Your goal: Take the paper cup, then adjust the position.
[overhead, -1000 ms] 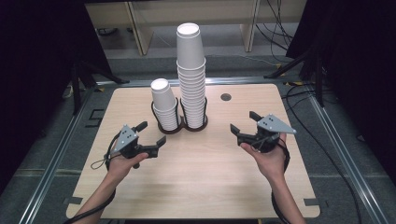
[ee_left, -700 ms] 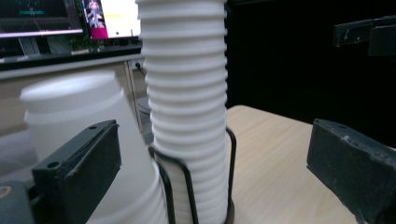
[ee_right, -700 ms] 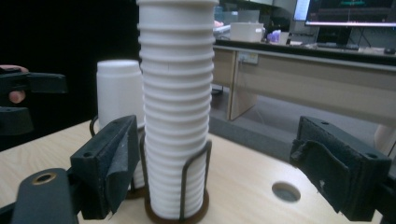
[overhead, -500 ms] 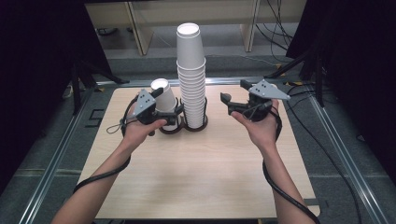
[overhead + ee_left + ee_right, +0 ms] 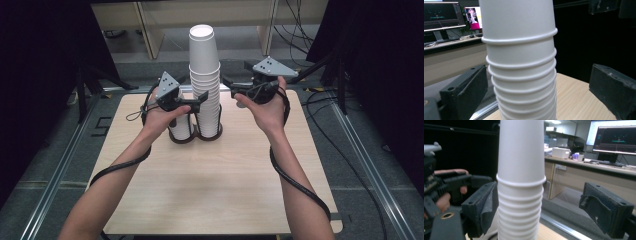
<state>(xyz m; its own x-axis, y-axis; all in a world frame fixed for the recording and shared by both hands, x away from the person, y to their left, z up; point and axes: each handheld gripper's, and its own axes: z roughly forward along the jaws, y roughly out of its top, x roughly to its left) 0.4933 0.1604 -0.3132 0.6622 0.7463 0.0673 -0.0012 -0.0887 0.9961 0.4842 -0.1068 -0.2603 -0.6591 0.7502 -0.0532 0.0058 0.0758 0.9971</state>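
**Tall paper-cup stack between two open jaws**

Standing on pale wooden table (image 5: 225,170), dark room around, desks and monitors beyond: tall cup stack (image 5: 205,75). Looking light, thin-walled, crushable, tippy; gripping gently just under a rolled rim. Flanking the stack, left hand-held gripper (image 5: 196,101) and right hand-held gripper (image 5: 231,87), both gaping wide, holding nothing.

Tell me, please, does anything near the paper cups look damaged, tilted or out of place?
One thing: on the right gripper, the dark lining of both pads is peeling and torn at the edges. The tall cup stack stands upright in its holder, with the short cup stack beside it. Nothing is spilled.
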